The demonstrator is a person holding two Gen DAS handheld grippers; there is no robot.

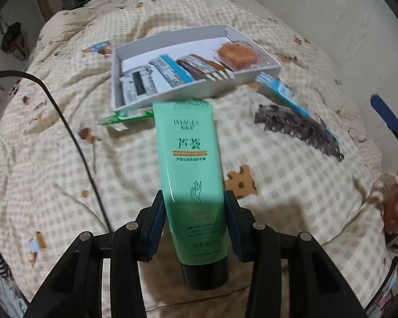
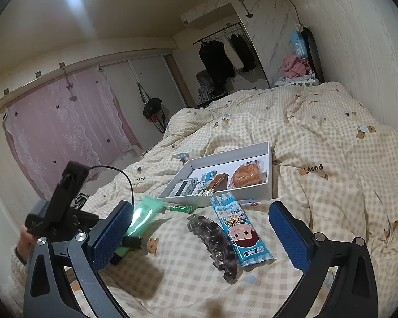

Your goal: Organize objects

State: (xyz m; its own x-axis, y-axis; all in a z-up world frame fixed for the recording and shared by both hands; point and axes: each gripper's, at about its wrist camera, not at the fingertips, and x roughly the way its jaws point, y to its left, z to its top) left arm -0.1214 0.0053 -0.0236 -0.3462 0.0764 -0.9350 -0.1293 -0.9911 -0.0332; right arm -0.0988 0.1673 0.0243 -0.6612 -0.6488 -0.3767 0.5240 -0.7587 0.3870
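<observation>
— Tube (image 1: 191, 159) first: where is it?
— Clamped between the left claw's (image 1: 195, 228) blue pads (image 1: 155, 228), black cap toward the camera, held above the bed (image 1: 291, 185).
— And the right claw (image 2: 199, 238)?
— Spread wide with nothing in it, hanging over the hair clip (image 2: 215, 243) and the blue snack packet (image 2: 238, 230), which lie touching on the quilt.
— The box (image 2: 254, 193)?
— White, farther up the bed, holding an orange bun, wrapped snacks and a small device. A green packet (image 1: 122, 118) lies just beside its near wall.
</observation>
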